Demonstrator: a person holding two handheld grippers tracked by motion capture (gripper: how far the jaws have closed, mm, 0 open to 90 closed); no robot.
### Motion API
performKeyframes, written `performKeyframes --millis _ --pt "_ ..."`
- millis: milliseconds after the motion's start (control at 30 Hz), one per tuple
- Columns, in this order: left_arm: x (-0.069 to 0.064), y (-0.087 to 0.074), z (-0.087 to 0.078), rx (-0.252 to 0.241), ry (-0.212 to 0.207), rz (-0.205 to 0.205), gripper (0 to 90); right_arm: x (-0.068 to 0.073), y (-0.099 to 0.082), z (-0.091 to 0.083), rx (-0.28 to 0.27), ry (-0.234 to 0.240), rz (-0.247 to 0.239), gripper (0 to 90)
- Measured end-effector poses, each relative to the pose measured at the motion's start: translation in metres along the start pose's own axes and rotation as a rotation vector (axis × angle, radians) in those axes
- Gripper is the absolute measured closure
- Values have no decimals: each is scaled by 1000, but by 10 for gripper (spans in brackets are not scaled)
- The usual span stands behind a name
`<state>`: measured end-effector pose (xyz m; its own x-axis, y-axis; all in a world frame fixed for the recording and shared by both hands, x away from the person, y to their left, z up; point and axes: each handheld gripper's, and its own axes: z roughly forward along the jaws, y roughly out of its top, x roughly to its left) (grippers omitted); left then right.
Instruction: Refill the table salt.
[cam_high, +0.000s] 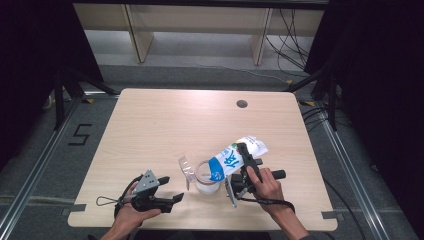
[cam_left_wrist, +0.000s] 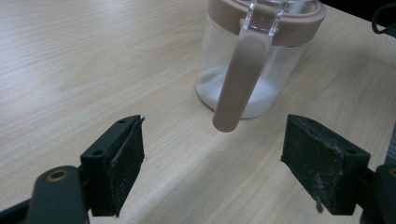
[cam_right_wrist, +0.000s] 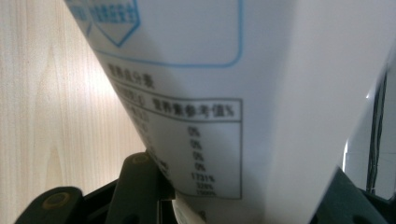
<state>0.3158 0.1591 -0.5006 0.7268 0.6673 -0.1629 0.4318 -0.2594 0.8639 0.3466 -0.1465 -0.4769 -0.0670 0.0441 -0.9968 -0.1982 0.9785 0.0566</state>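
Right gripper (cam_high: 246, 162) clamping white-and-blue bag (cam_high: 235, 158), holding it tilted, long axis slanting down-left, low open end sitting over mouth of jar (cam_high: 207, 179). Jar standing on table (cam_high: 150, 125), white powder lying in bottom. Left gripper (cam_high: 167, 189) resting left of jar, jaws gaping wide, empty, pointing at jar.

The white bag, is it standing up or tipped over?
Tipped. The right claw holds the white bag slanted, its lower end over the open jar, which has white stuff at the bottom.
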Motion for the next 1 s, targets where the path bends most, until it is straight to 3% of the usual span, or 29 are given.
performKeyframes --millis 300,400,433,800,833,867,933,1000 --pt "0 0 0 -2 -3 0 202 0 0 0 4 2 3 591" --pt "0 0 0 -3 -3 0 203 -4 1 -1 -9 -10 -66 595" --pt "0 0 0 -4 -2 -1 203 -3 1 -1 -5 -9 -46 596" --pt "0 0 0 0 1 0 203 -4 1 -1 -9 -9 -48 602" --pt "0 0 0 1 0 0 203 -1 0 -1 -6 -6 -13 602" --pt "0 0 0 -4 -2 -1 203 -2 0 -1 -7 -5 -13 602" --pt "0 0 0 1 1 0 202 -5 1 -1 -13 -11 -66 603" --pt "0 0 0 0 0 0 203 -4 1 -1 -8 -10 -43 603"
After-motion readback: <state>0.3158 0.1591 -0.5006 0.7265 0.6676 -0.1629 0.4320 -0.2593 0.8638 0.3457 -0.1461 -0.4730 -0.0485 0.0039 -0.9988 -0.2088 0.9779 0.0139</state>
